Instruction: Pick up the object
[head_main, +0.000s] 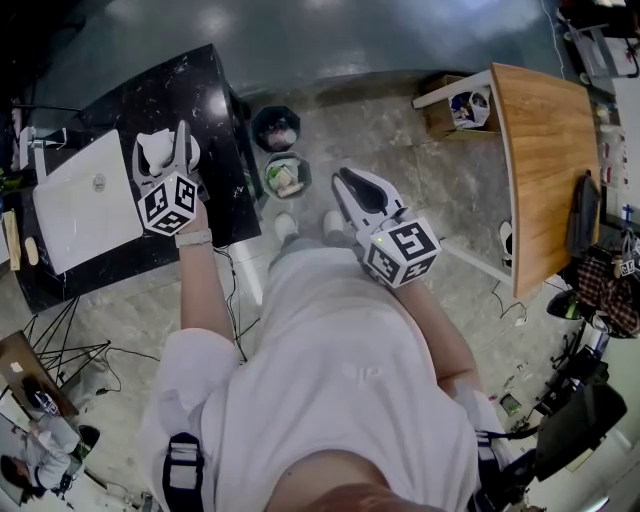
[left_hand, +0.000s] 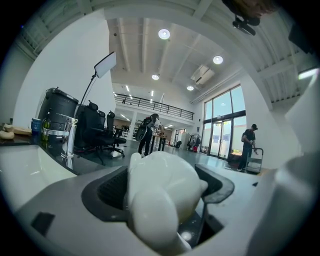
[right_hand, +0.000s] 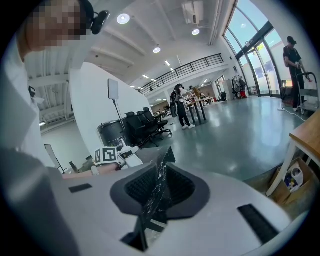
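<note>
One white object (left_hand: 160, 190) clamped in left claw (head_main: 160, 148), over black bench (head_main: 190, 90). Right claw (head_main: 350, 185) closed, empty, over floor. Two bins (head_main: 275, 128) beside bench.

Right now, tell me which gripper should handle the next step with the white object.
Left. The left gripper has its jaws shut on the white object above the black table; the right gripper holds nothing, out over the floor.
</note>
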